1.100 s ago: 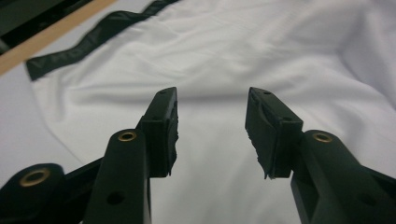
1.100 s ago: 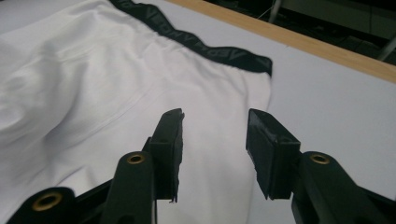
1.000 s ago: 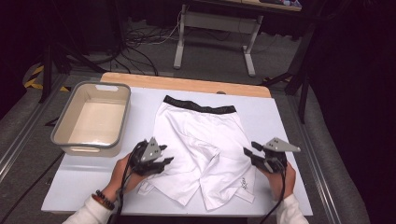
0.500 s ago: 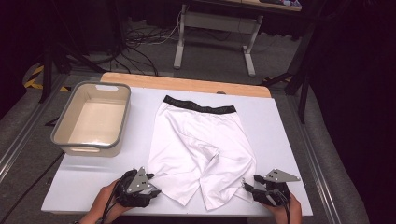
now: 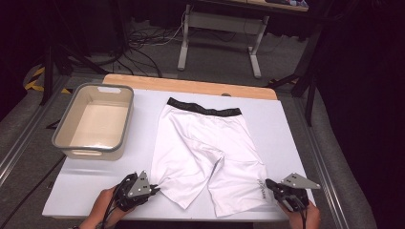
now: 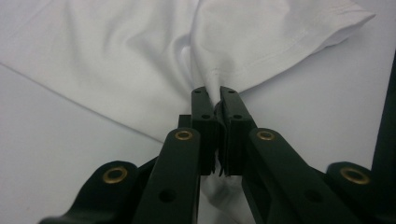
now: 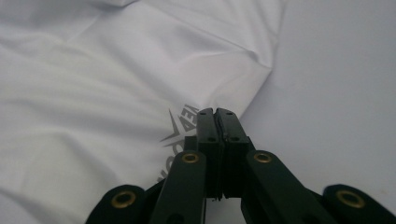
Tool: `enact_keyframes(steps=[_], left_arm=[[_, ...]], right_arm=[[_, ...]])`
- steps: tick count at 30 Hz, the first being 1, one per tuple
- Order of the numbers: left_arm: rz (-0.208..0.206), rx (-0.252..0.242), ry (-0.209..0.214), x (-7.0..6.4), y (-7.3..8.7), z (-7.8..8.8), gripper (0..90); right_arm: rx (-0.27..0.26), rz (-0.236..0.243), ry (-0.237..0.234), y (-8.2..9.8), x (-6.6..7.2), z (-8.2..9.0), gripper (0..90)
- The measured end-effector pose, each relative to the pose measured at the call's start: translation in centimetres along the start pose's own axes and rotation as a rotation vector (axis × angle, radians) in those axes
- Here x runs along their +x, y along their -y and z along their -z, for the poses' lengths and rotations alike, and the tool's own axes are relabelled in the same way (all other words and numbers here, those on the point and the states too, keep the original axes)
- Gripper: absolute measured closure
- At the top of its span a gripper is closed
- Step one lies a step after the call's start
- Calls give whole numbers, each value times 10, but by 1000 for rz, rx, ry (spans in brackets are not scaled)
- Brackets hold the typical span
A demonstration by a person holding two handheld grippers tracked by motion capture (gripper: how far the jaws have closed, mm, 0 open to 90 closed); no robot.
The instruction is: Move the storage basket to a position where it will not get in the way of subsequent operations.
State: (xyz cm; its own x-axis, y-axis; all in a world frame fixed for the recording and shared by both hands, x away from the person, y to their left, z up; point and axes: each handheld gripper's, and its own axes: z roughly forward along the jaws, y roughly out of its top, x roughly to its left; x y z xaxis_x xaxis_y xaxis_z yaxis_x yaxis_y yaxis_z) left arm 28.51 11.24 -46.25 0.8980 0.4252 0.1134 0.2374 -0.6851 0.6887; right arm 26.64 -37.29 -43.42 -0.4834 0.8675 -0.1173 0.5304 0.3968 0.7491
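White shorts with a black waistband lie flat on the white table, legs toward the near edge. My left gripper sits at the outer corner of the left leg. Its jaws have just been closing, and in the left gripper view they pinch a fold of the white fabric. My right gripper rests at the right leg's hem beside a grey logo. Its jaws have just been closing too and now grip the cloth edge.
A grey plastic bin stands on the table's left side, with nothing inside. A wooden strip runs along the far edge. Beyond it are a metal stand and cables on the floor.
Both hands drew back toward the near edge and sank to the leg hems. Each pair of jaws went from apart to closed on the fabric.
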Motion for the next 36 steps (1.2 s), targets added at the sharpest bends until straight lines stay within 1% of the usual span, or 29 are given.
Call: enact_keyframes(steps=[2, 3, 4, 5, 6, 8, 10, 12, 13, 15, 16, 17, 19, 20, 21, 22, 23, 24, 25, 27, 28, 29, 31, 32, 33, 34, 36], left_arm=[[4, 4, -13, 1, 5, 5, 862], [23, -9, -15, 1, 10, 8, 861], [36, -9, -20, 1, 12, 10, 860], [34, -9, -24, 2, 15, 12, 860], [46, -6, -33, 2, 18, 15, 860], [63, -21, -41, 4, 24, 20, 858], [86, -29, -53, 6, 29, 24, 855], [114, -40, -49, 9, 32, 28, 854], [120, -39, -57, 10, 34, 29, 852], [121, -43, -74, 12, 35, 30, 848], [135, -56, -77, 12, 35, 30, 839], [137, -60, -85, 12, 34, 30, 810], [133, -70, -91, 11, 33, 30, 764], [124, -73, -108, 10, 31, 31, 729], [128, -69, -127, 9, 28, 32, 676], [122, -63, -142, 8, 26, 33, 636], [112, -71, -166, 5, 23, 37, 618], [110, -83, -172, 5, 21, 40, 593], [120, -109, -163, 4, 19, 44, 574], [132, -163, -147, 3, 15, 50, 552], [131, -181, -139, 1, 10, 53, 540], [123, -192, -129, -1, 6, 54, 528], [116, -219, -96, -7, -5, 50, 513], [102, -219, -77, -10, -10, 47, 514], [75, -219, -49, -15, -17, 42, 512], [50, -219, -30, -20, -25, 37, 505], [10, -200, -2, -27, -39, 25, 480]], right_arm=[[-9, -25, 34, 2, -6, 6, 893], [-12, -31, 43, 3, -8, 7, 892], [-18, -43, 45, 5, -11, 8, 891], [-15, -47, 43, 5, -12, 7, 891], [-9, -48, 45, 6, -12, 7, 891], [0, -43, 61, 6, -13, 5, 887], [-1, -45, 74, 7, -14, 4, 860], [-12, -41, 79, 6, -13, 3, 785], [-24, -39, 79, 6, -13, 2, 783], [-42, -30, 63, 4, -11, 2, 762], [-55, -20, 56, 3, -10, 1, 727], [-65, -10, 59, 1, -8, 0, 719], [-93, 15, 43, -5, -3, 0, 688], [-105, 22, 37, -7, 0, 0, 683], [-119, 30, 31, -10, 2, 0, 683], [-133, 41, 20, -15, 6, -1, 683], [-144, 51, 11, -17, 7, -1, 684], [-161, 59, 0, -22, 10, -3, 693], [-168, 61, -12, -24, 12, -4, 714], [-183, 60, -55, -32, 15, -7, 760], [-185, 64, -71, -36, 18, -10, 786], [-185, 81, -94, -42, 22, -13, 803], [-194, 98, -104, -51, 29, -19, 793], [-201, 101, -115, -56, 32, -23, 794], [-202, 104, -125, -60, 35, -26, 793], [-196, 111, -131, -65, 38, -31, 791], [-181, 119, -140, -73, 43, -40, 783]])
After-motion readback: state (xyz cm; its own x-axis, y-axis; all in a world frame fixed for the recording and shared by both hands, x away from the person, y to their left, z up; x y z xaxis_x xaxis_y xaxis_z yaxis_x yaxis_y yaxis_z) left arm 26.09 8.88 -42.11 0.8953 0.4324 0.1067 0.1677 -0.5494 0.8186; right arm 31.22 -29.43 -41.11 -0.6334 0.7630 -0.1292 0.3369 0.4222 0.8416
